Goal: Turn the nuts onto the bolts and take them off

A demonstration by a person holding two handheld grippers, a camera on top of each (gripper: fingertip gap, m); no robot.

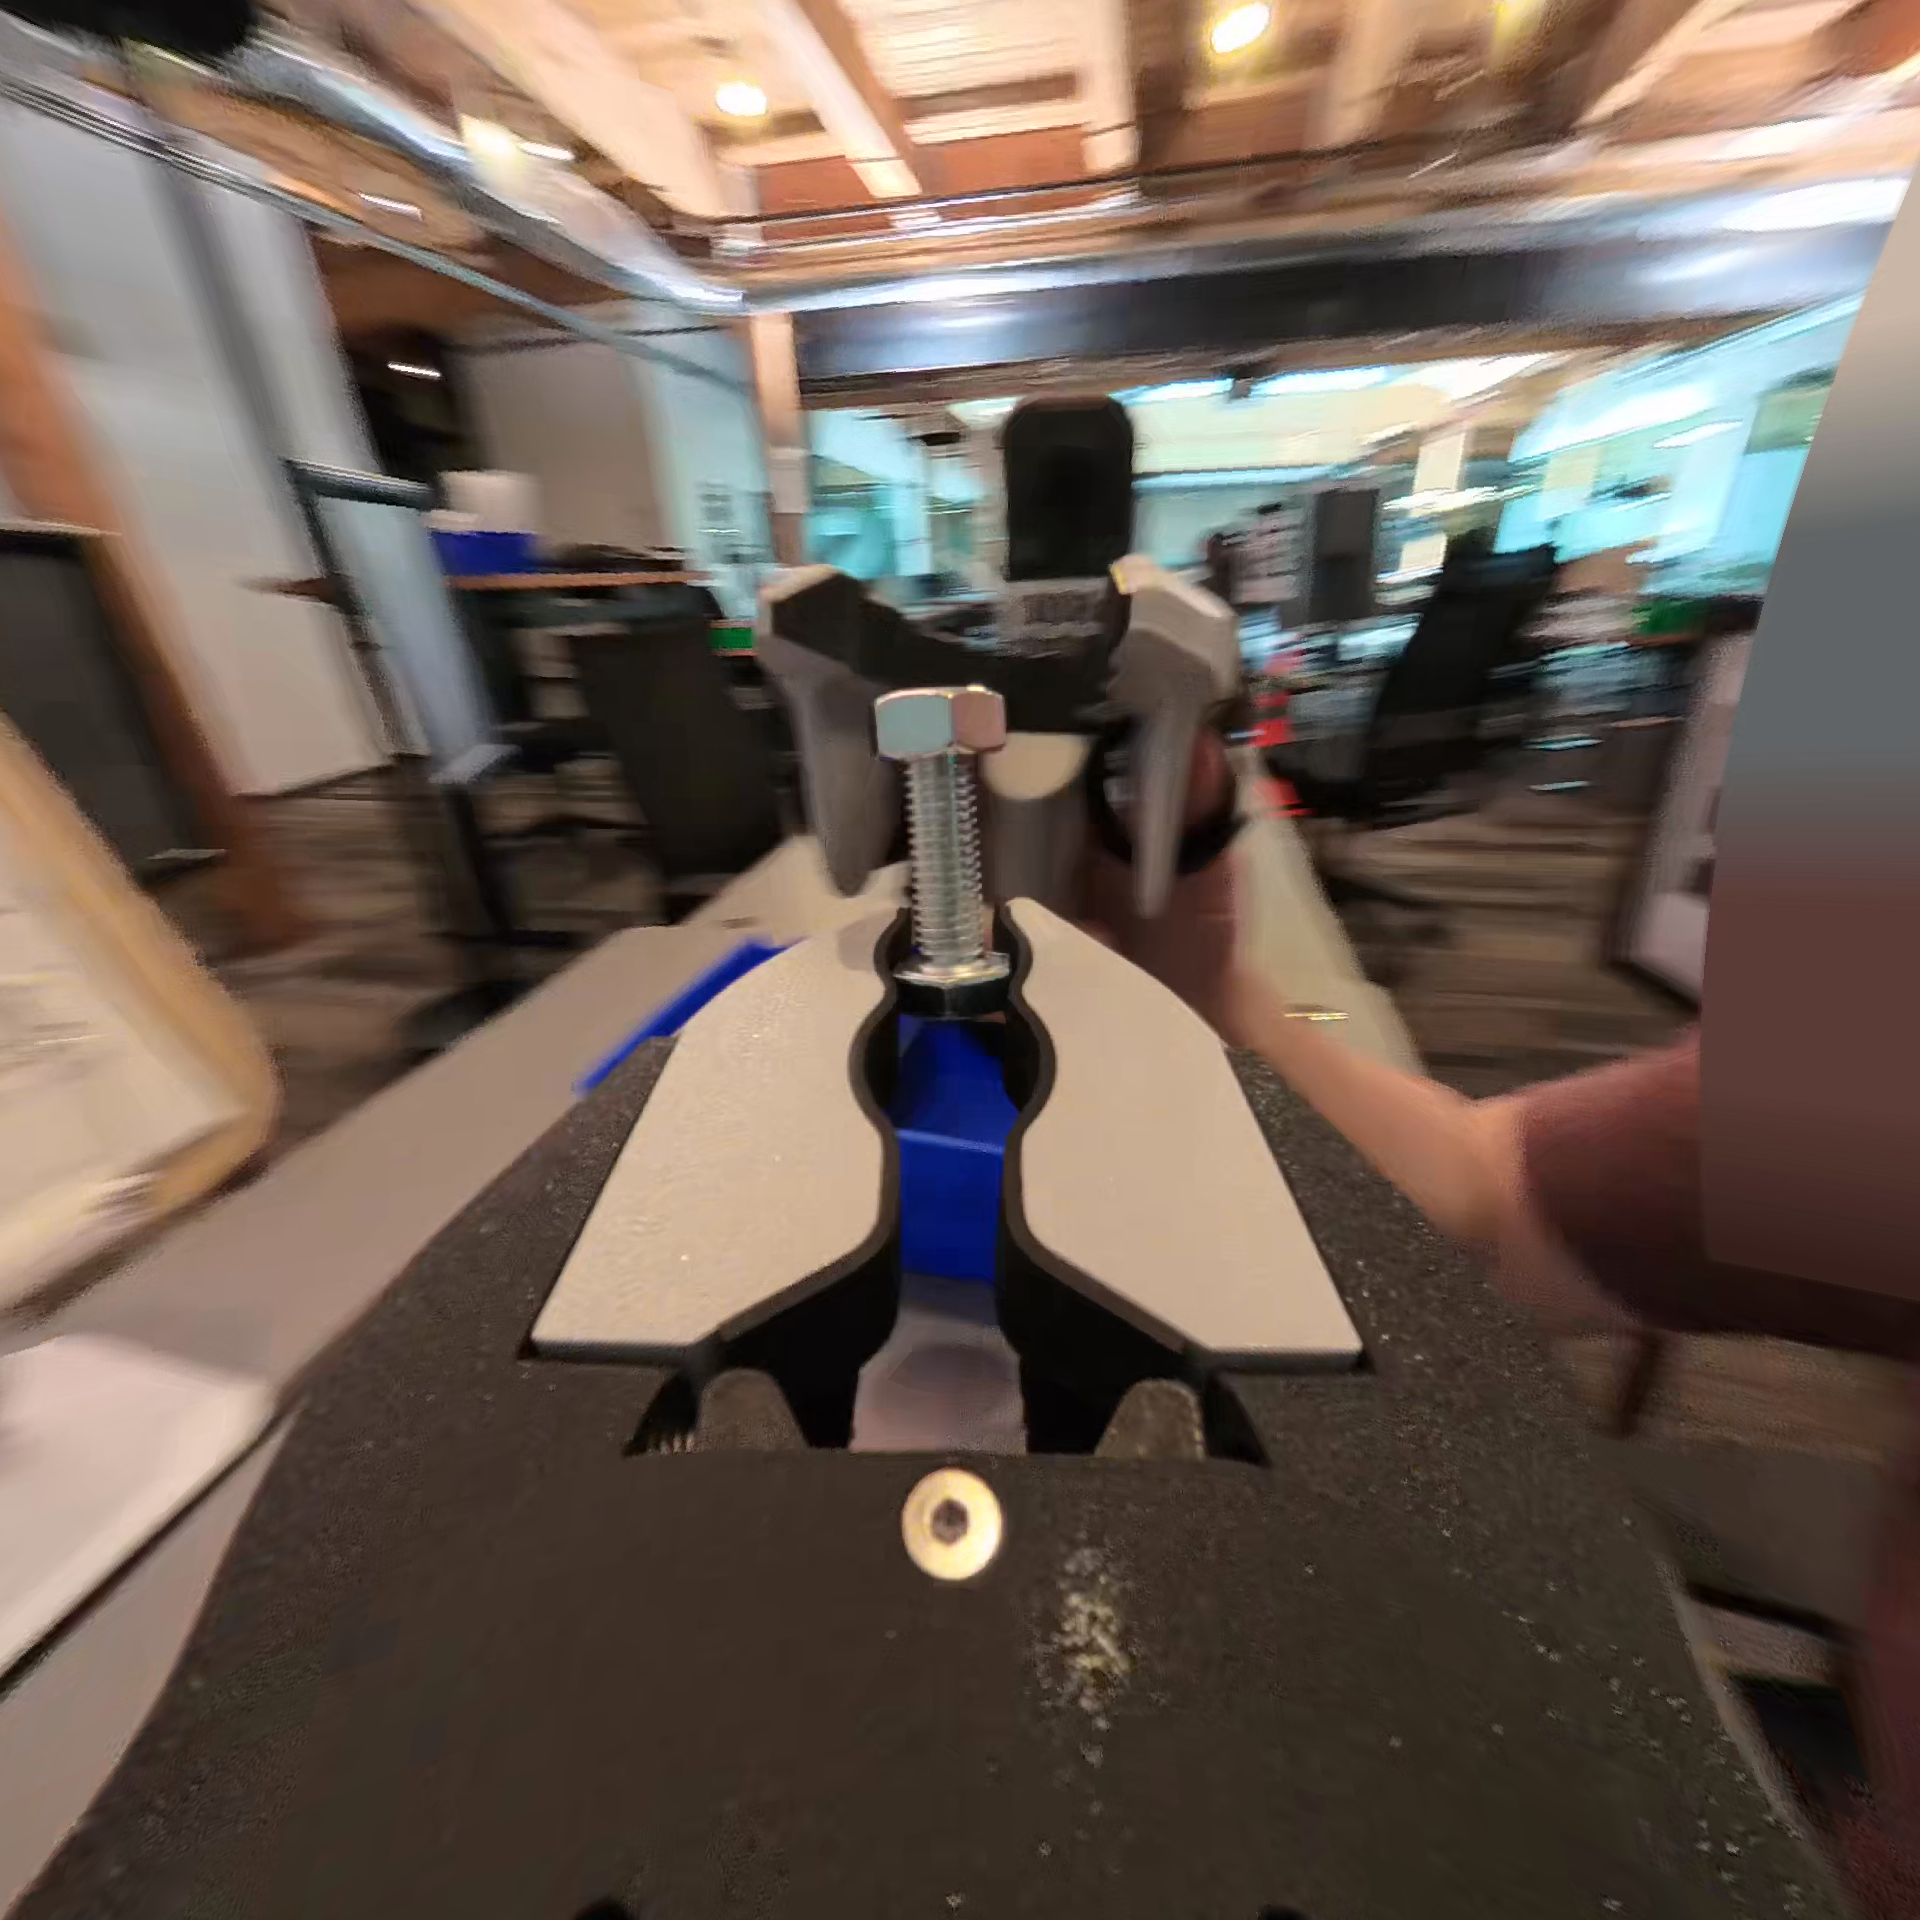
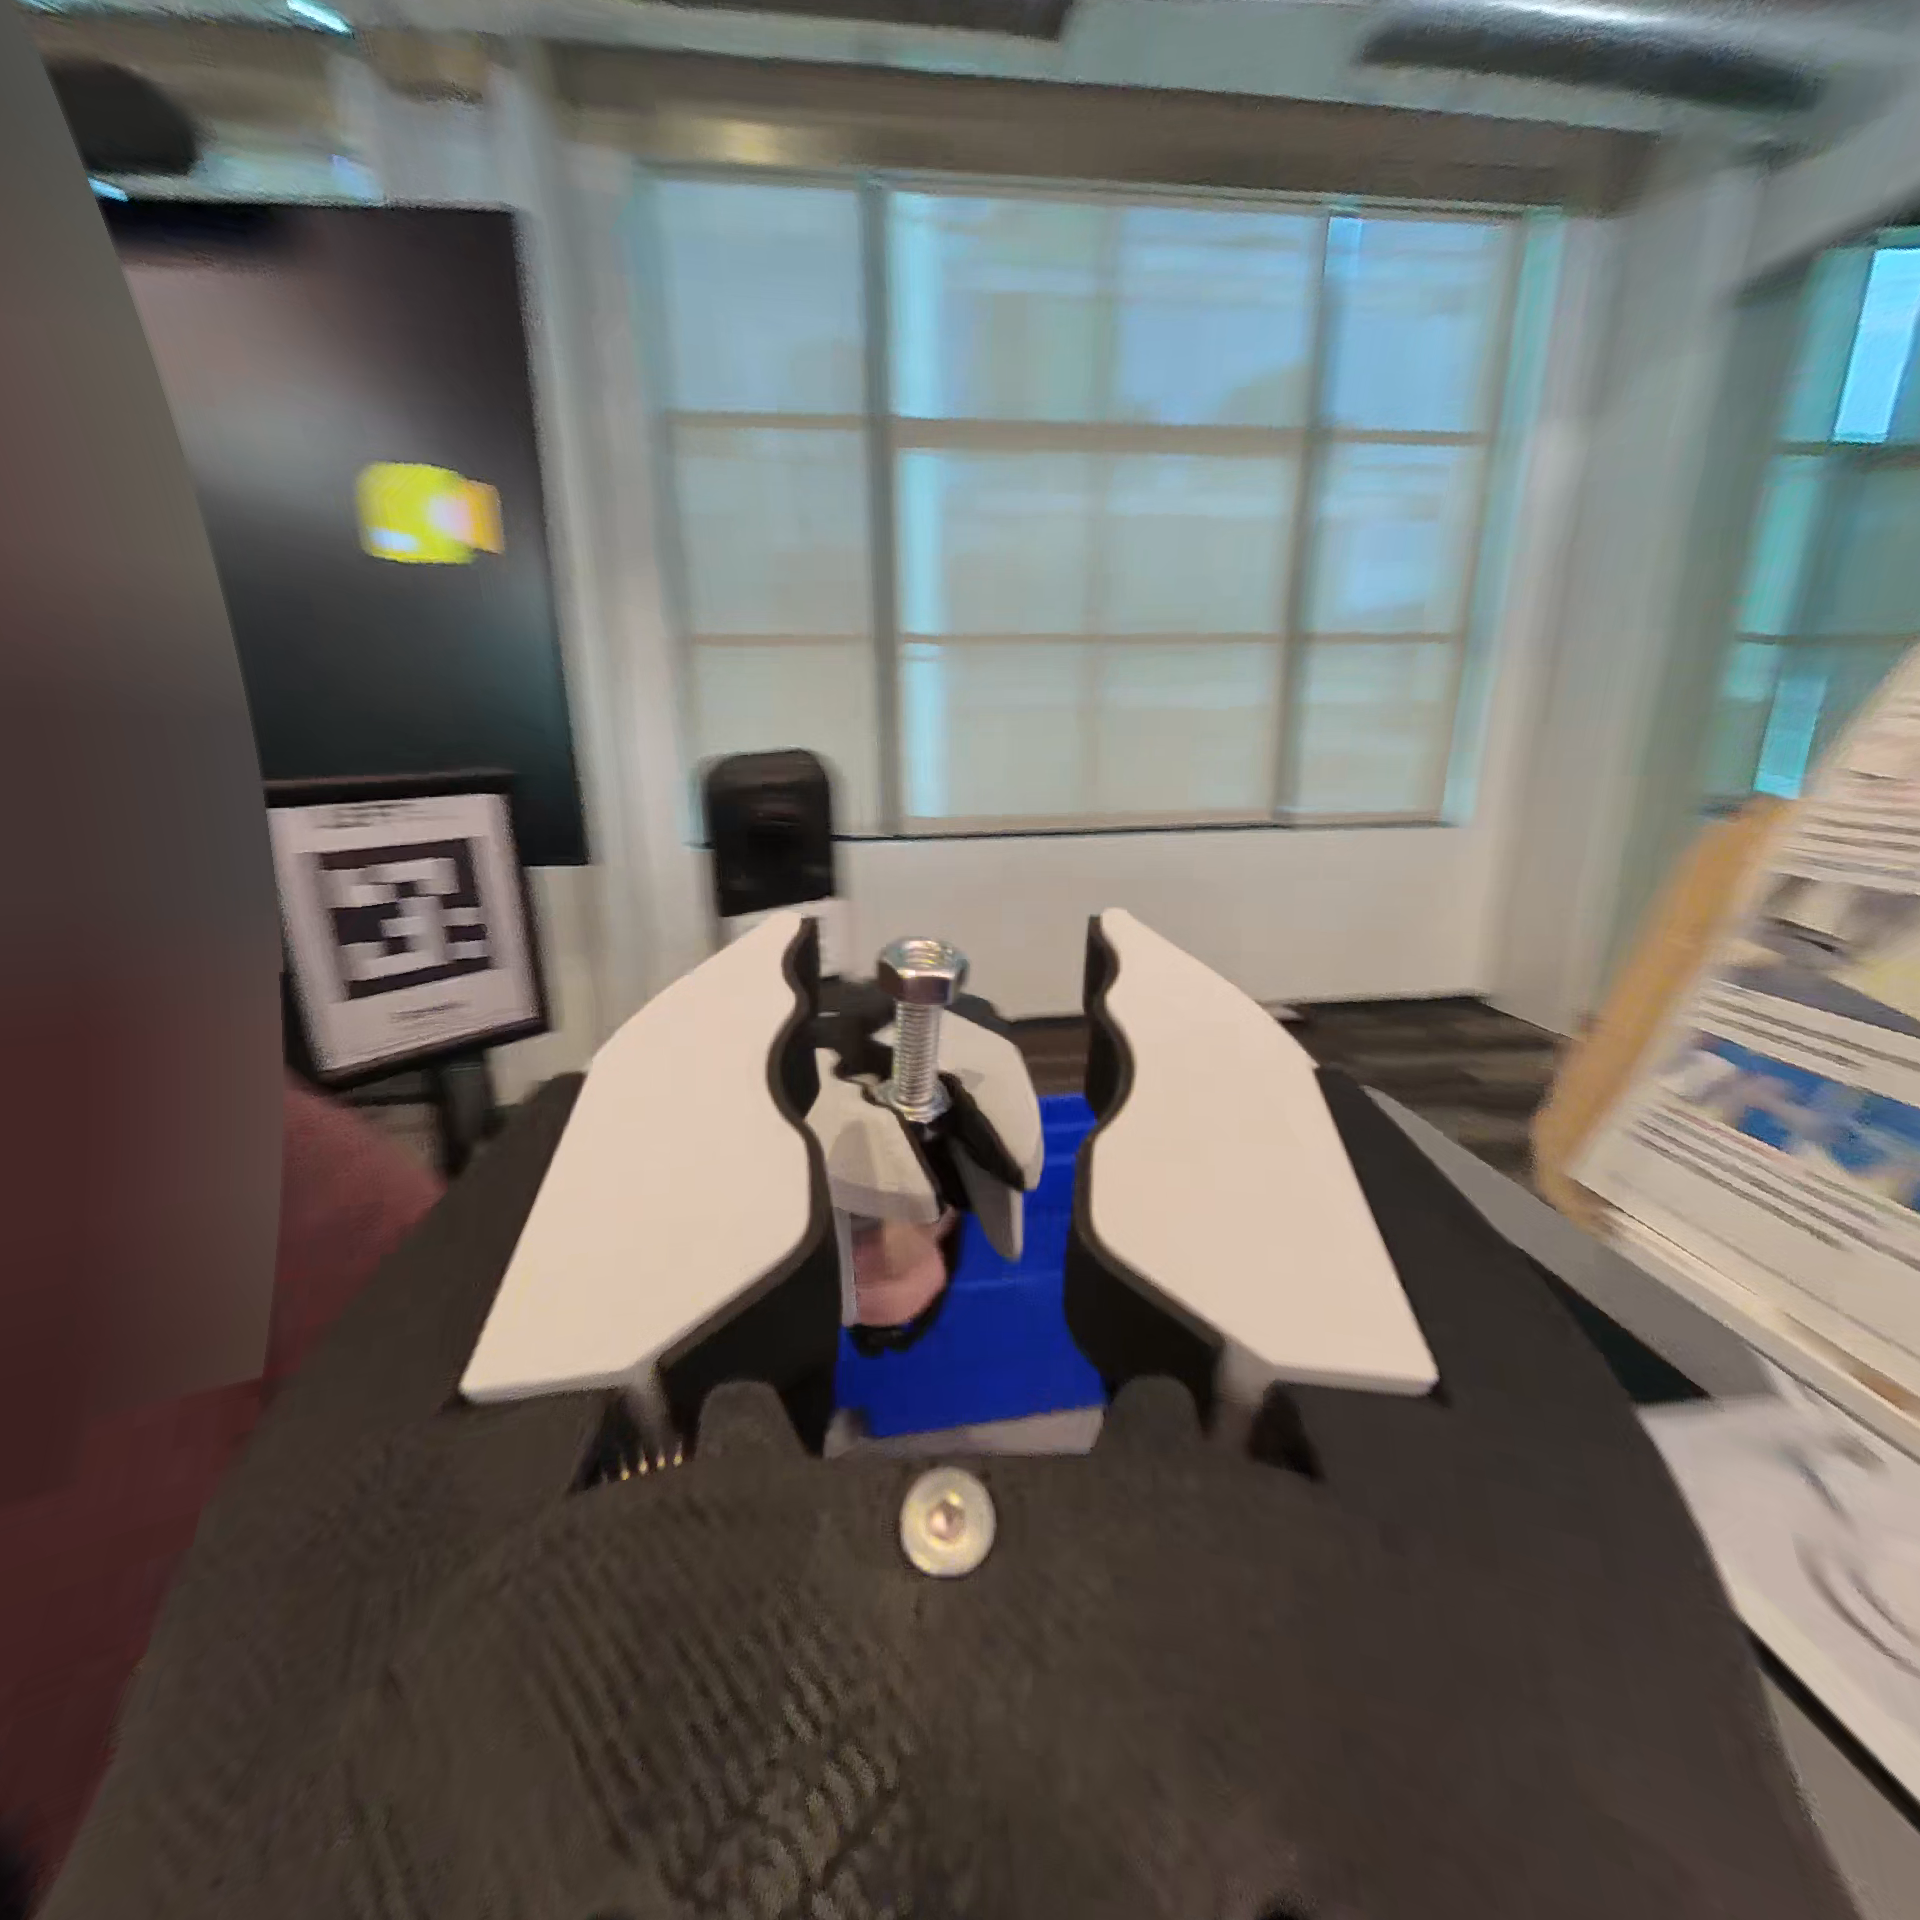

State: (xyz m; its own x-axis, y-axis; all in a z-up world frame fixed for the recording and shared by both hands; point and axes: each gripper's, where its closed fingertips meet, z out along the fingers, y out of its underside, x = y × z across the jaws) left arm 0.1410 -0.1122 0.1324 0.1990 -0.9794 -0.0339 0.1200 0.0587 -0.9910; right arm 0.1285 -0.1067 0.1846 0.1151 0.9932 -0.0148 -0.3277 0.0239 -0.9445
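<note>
Above the grey table (image 1: 343, 1205) and blue bin (image 1: 951, 1143), the left gripper (image 1: 951, 982) has its jaws closed on the nut (image 1: 951, 987), steadying the upright bolt (image 1: 940, 831), while the right gripper (image 2: 951, 1023), jaws wide apart around the bolt head, grips nothing, apparently poised to turn it.

A large grid-paned window (image 2: 1091, 509) fills the pale far wall, with a dark screen (image 2: 343, 499) to its left and a framed black-and-white marker board (image 2: 405, 925) on a stand below that. On the other side, the room opens into an office: wooden ceiling beams (image 1: 831, 94), round ceiling lights (image 1: 740, 99), black office chairs (image 1: 1455, 665) and dark carpet (image 1: 1507, 935).
</note>
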